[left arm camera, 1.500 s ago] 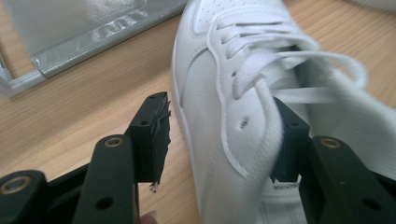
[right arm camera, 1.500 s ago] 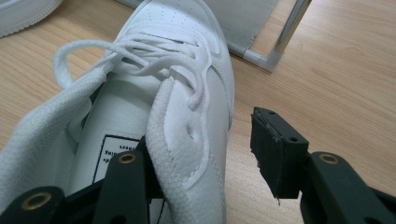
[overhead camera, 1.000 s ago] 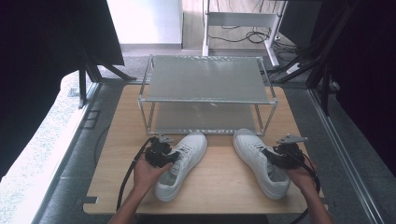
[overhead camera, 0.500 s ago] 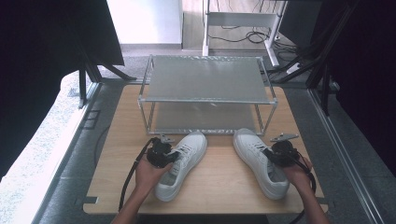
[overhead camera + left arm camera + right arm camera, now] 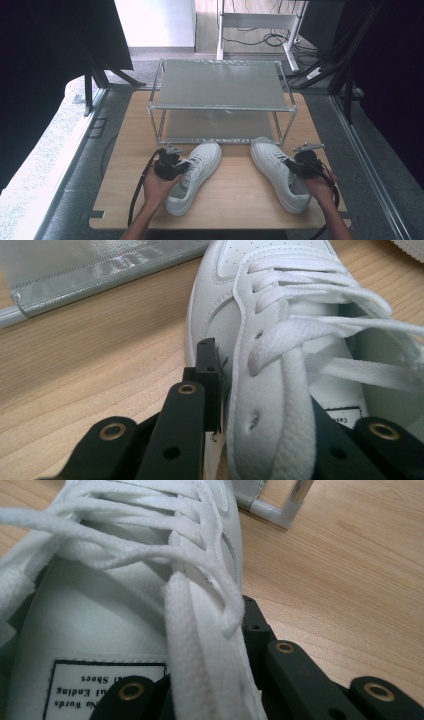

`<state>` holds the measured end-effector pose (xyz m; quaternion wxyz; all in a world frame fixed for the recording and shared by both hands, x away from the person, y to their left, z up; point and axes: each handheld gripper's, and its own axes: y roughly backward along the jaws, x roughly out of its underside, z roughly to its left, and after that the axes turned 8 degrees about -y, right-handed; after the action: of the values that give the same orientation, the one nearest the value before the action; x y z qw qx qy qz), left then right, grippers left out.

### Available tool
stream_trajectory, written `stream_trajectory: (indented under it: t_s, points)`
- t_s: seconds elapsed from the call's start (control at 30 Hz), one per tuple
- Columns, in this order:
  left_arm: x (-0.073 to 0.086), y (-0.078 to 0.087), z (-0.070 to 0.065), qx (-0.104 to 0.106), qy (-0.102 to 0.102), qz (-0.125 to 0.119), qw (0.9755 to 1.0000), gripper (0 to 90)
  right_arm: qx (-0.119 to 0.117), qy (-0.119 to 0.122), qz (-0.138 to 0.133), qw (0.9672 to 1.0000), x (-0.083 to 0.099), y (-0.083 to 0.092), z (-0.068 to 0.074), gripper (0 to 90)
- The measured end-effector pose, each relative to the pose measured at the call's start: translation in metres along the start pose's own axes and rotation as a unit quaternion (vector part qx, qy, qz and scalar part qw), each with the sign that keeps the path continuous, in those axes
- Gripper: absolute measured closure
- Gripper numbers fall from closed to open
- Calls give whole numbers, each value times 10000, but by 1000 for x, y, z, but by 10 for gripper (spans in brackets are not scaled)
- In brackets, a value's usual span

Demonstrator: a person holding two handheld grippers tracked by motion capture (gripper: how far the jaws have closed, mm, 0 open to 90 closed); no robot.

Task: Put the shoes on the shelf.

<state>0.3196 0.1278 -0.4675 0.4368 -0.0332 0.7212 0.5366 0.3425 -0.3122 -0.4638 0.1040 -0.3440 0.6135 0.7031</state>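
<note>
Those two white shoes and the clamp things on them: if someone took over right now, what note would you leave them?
Left gripper: jaws have just been closing, now clamped on the side wall of the left shoe.
Right gripper: likewise, clamped on the side of the right shoe.
Both shoes lie flat on the wooden table, toes toward the metal rack; both shelves are bare.
Done: both shoes gripped.
Left, probably: lift each shoe and set it on the rack.

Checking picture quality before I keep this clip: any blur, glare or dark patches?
High view: soft daylight, black upper corners, pale sheen on the metal-framed two-tier rack. Left gripper view: white lace-up left sneaker blurs near the lens. Right gripper view: white lace-up right sneaker likewise; the insole label stays sharp.
</note>
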Motion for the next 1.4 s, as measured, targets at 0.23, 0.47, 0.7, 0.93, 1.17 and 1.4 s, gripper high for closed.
stream_trajectory:
  t_s: [0.23,0.47,0.7,0.93,1.17,1.4]
  points:
    - [1,3,11,264,232,-116,9993,834,-68,-70,-203,9997,1,4,-3,883]
    - [0,19,21,808,500,-708,9930,833,-466,-356,-587,9966,-2,20,-8,883]
    - [0,47,22,949,569,-1453,9832,835,-940,-827,-1132,9857,3,39,-14,883]
    - [-2,62,25,1245,688,-1917,9711,834,-1435,-1190,-1416,9722,8,48,-17,883]
    - [-3,67,28,1602,887,-2189,9584,835,-1677,-1325,-1681,9623,6,56,-16,883]
    - [-4,72,30,1715,1051,-2372,9504,837,-1756,-1416,-1800,9575,2,65,-15,883]
